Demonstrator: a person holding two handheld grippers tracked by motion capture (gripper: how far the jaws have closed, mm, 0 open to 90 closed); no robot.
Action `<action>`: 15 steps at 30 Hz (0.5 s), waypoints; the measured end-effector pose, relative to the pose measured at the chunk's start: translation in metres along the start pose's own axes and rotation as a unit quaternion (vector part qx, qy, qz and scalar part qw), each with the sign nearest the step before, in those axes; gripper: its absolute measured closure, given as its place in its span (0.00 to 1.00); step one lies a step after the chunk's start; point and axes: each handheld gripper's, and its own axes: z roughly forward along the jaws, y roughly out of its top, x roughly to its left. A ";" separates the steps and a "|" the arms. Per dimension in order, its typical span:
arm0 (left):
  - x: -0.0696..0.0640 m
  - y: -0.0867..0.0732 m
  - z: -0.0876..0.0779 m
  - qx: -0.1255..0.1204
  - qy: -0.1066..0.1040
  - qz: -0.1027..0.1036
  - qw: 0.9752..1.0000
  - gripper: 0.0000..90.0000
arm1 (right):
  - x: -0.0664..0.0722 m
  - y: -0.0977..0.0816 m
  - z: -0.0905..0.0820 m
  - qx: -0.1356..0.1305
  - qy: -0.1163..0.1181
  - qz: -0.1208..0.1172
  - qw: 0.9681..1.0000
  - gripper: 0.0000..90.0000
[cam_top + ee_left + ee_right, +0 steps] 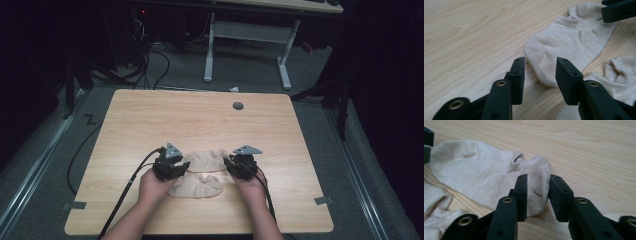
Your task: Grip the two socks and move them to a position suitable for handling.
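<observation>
Right gripper [537, 195] clamped on far beige sock's [481, 175] heel end; left gripper [540, 75] open astride toe end — close squarely before lifting.

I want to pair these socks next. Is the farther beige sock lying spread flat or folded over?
Spread flat: the farther sock lies full length in one layer on the table, with only slight wrinkles.

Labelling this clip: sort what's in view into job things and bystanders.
In the job:
far sock, both grippers at its ends
near sock
left gripper, jaws astride the toe
right gripper, jaws at the far sock's cuff end

Lying about:
grey cap in the table
white desk frame behind
floor cables
</observation>
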 end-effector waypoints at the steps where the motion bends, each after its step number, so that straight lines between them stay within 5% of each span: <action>1: 0.000 0.002 0.002 0.004 -0.001 0.000 1.000 0.72 | -0.001 0.000 0.000 0.001 0.002 0.000 1.000 0.79; 8: -0.002 0.004 0.009 0.013 0.014 0.002 1.000 0.95 | -0.005 0.000 0.003 0.012 -0.001 0.006 1.000 0.87; 15: -0.005 0.003 0.006 -0.004 0.027 0.011 1.000 0.98 | -0.005 -0.001 0.006 0.022 0.003 0.002 1.000 0.96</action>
